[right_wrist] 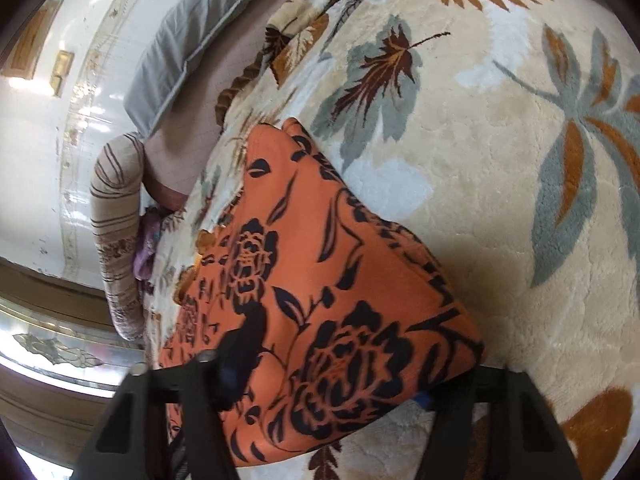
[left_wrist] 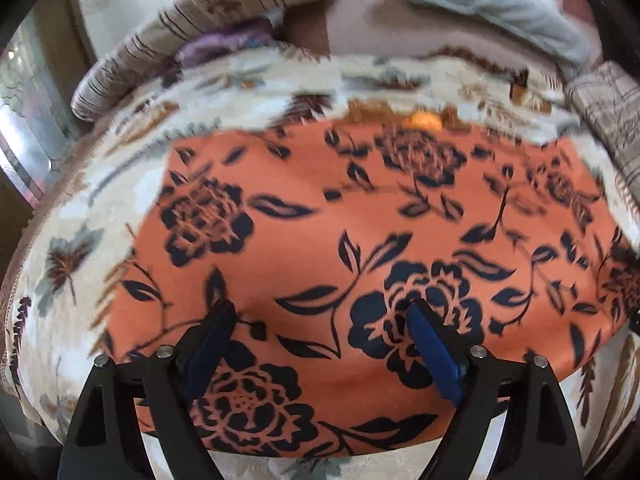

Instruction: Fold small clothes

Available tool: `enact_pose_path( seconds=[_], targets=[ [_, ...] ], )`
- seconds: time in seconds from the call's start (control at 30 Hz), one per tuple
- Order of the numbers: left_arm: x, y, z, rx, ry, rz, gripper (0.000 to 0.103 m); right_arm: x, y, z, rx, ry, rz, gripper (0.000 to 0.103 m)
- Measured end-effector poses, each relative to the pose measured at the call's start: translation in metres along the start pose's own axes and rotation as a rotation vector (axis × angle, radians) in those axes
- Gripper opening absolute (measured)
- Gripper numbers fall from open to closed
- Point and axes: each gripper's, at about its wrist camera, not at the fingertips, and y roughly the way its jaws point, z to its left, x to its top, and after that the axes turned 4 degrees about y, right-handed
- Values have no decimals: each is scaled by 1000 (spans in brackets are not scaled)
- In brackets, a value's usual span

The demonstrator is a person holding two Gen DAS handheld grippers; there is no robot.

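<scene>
An orange garment with a dark floral print (left_wrist: pixel 320 216) lies spread flat on a cream leaf-patterned blanket (left_wrist: pixel 72 216). My left gripper (left_wrist: pixel 320 320) hovers over its near part with the jaws wide apart and nothing between them. In the right wrist view the same garment (right_wrist: pixel 320 280) is folded over and lifted at one end. It drapes across my right gripper (right_wrist: pixel 328 384), covering the right finger. The left finger (right_wrist: pixel 236 360) shows against the cloth. How far the right jaws stand apart is hidden by the fabric.
Striped bolster pillows (left_wrist: pixel 132 60) and a grey pillow (left_wrist: pixel 500 4) lie at the head of the bed. A purple cloth (left_wrist: pixel 224 40) is tucked by the bolster. A white wall (right_wrist: pixel 40 160) and a glass-fronted cabinet (right_wrist: pixel 52 344) stand beyond the bed's edge.
</scene>
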Motion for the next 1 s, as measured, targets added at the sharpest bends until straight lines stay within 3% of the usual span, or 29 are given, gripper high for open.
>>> enact_pose_path(
  seconds=[0.07,0.1,0.17,0.2,0.27,0.3,0.33,0.37,0.43,0.53,0.67,0.8,0.93,0.97,1.0],
  targets=[
    [-5,5,-2,1,10,-1,88,1,1,-1,-9,-5,5,47],
    [-9,21,-6,-17,36,67,89,0,0,1,-14,-10,6,48],
    [-12,23,-10,8,74,23,92,-1,-1,3,-4,-4,2,61],
    [-10,23,-9,3,69,38,92,-2,-1,6,4,-6,0,67],
    [-5,22,-3,-36,36,61,91,-1,2,12,-34,-38,-2,68],
    [-4,18,2,-66,16,63,91,0,6,17,-52,-70,2,62],
    [-3,11,7,-92,-5,55,91,1,8,20,-68,-83,2,28],
    [-2,3,16,-117,-29,38,91,2,10,23,-83,-91,8,17],
    [-4,-21,42,-156,-94,-25,91,1,4,37,-91,-119,-20,13],
    [-10,-51,92,-178,-202,-112,91,-14,-18,95,-83,-275,-96,11],
    [-30,-82,184,-84,-402,-228,91,-76,-35,221,-33,-606,-173,11],
    [-67,-83,264,78,-595,-266,91,-171,-5,299,15,-874,-131,11],
    [-101,-51,298,136,-683,-186,91,-264,88,306,-81,-1051,44,11],
    [-106,-42,302,125,-709,-141,89,-285,123,291,-142,-1075,147,11],
    [-109,-35,305,78,-734,-117,89,-290,136,281,-162,-1059,185,12]
  ],
)
